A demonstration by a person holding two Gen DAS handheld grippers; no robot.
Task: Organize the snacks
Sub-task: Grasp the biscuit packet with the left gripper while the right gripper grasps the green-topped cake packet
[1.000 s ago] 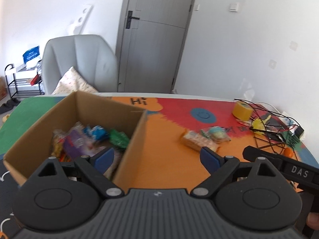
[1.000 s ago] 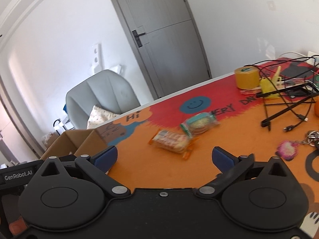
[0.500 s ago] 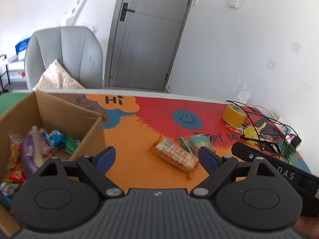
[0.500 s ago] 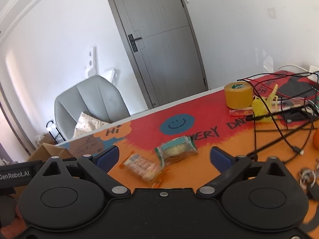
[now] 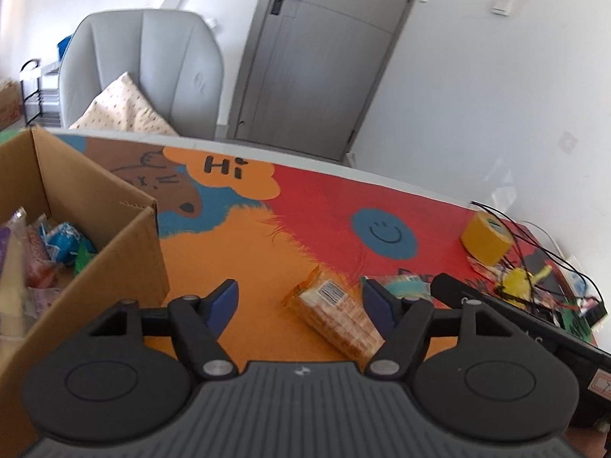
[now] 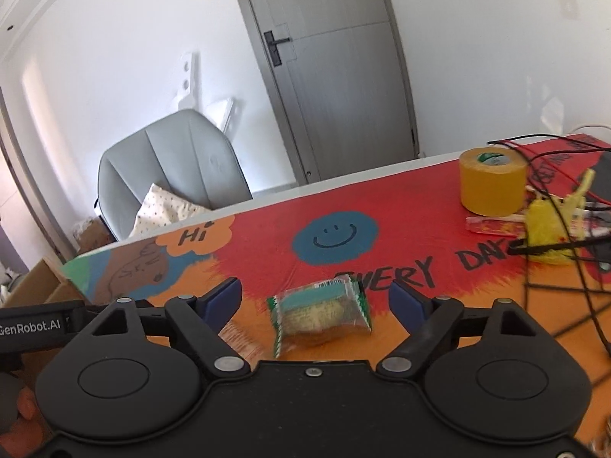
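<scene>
An orange-wrapped cracker pack (image 5: pixel 336 315) lies on the colourful table mat between the blue pads of my left gripper (image 5: pixel 299 299); the jaws are closing, and the pads stand clear of the wrapper. A green-edged clear packet with a round cake (image 6: pixel 320 311) lies between the pads of my right gripper (image 6: pixel 315 299), whose jaws are also closing without touching it. That same packet (image 5: pixel 404 286) shows just right of the left gripper. The cardboard box (image 5: pixel 126 252) at the left holds several wrapped snacks.
A yellow tape roll (image 6: pixel 490 181), a yellow toy (image 6: pixel 550 225) and a tangle of black wires (image 6: pixel 565 267) crowd the table's right side. A grey chair with a cushion (image 5: pixel 141 76) stands behind the far table edge, beside a grey door.
Both grippers moved right, away from the box, and lowered over the two loose snacks. Their jaws have narrowed. The cracker pack now sits inside the left jaws, the cake packet inside the right.
</scene>
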